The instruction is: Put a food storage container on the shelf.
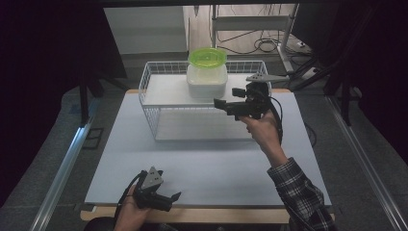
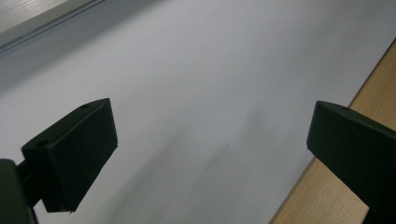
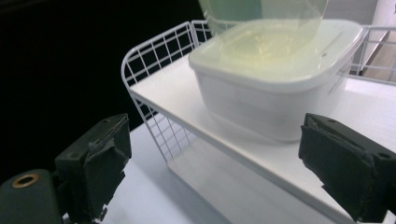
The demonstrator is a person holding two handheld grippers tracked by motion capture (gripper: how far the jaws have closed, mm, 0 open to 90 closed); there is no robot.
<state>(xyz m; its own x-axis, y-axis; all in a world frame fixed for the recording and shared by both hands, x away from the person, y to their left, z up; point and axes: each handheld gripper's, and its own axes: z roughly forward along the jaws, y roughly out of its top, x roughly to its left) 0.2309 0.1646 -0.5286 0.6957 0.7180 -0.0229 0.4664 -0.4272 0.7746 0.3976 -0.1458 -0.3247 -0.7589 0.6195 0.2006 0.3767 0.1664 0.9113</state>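
A white wire rack [image 1: 153, 98] [image 3: 154, 49] stands on the table with a white shelf on top. On that shelf sits a white lidded plastic box [image 1: 207, 81] [image 3: 275, 88], and a green translucent bowl [image 1: 207, 57] [image 3: 261, 14] rests on the box. My right gripper [image 1: 228, 97] [image 3: 215, 168] hovers at the rack's right front, pointing left at the box, jaws open and nothing between them. My left gripper [image 1: 168, 197] [image 2: 210, 154] lies low by the table's near edge, open over the bare white mat [image 2: 196, 84].
The white mat [image 1: 207, 163] covers most of the wooden table [image 1: 192, 215] [image 2: 322, 191], whose edge shows in front. Cables and metal frame legs [image 1: 250, 38] stand on the floor behind the rack. A metal rail [image 1: 62, 168] runs along the left.
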